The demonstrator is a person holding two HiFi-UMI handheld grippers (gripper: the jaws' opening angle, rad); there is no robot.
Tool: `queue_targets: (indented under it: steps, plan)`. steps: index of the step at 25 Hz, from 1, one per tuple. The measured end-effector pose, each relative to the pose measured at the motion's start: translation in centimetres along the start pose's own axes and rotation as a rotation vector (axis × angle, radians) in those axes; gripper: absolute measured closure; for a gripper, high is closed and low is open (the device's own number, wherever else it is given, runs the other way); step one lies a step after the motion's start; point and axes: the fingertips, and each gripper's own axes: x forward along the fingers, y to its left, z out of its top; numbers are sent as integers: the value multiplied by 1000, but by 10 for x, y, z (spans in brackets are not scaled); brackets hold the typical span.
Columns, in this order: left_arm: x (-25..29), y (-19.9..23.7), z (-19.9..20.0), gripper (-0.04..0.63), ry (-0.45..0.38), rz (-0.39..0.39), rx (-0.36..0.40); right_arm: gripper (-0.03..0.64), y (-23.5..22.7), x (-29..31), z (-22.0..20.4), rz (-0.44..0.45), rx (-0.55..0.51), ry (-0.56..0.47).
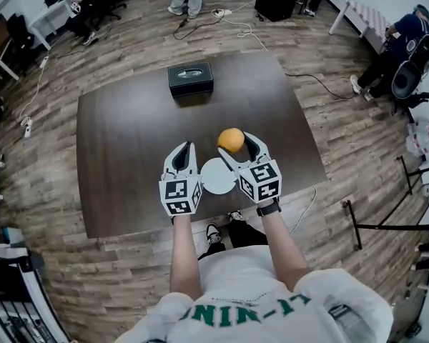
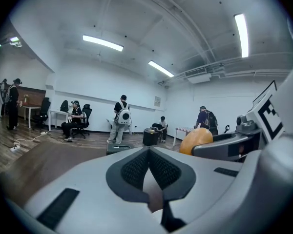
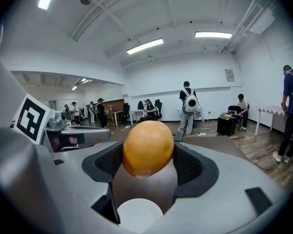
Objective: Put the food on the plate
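The orange fruit (image 1: pixel 231 139) sits clamped in your right claw (image 1: pixel 236 143). The two dark pads press on its left and right sides, and in the right gripper view the fruit (image 3: pixel 148 148) fills the gap between them. It is not on the plate (image 1: pixel 218 176). From your head view it hangs just past the plate's far right edge. In the right gripper view the white plate (image 3: pixel 139 216) shows low down, on the near side of the fruit, bare and round.

Your left claw (image 1: pixel 184 150) is just left of the plate, pointing away from you, level with the right one. In the left gripper view its jaws are brought together at the tips (image 2: pixel 149 155) with nothing between them, and the fruit (image 2: pixel 196 139) shows off to its right.

The plate lies near the front edge of the dark wooden worktop (image 1: pixel 129 141), between the two claws. A black box (image 1: pixel 190 78) stands well apart from it at the far side of the worktop, slightly to the left. Around the worktop there is wood-plank floor, and people stand and sit at the far side of the room.
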Motion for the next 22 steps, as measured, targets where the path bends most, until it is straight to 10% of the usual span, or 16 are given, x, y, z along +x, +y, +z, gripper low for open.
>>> queue_targets:
  steps: [22]
  plan:
    - [27, 26, -117, 583, 178, 48, -85, 285, 17, 59, -182, 176, 13, 482]
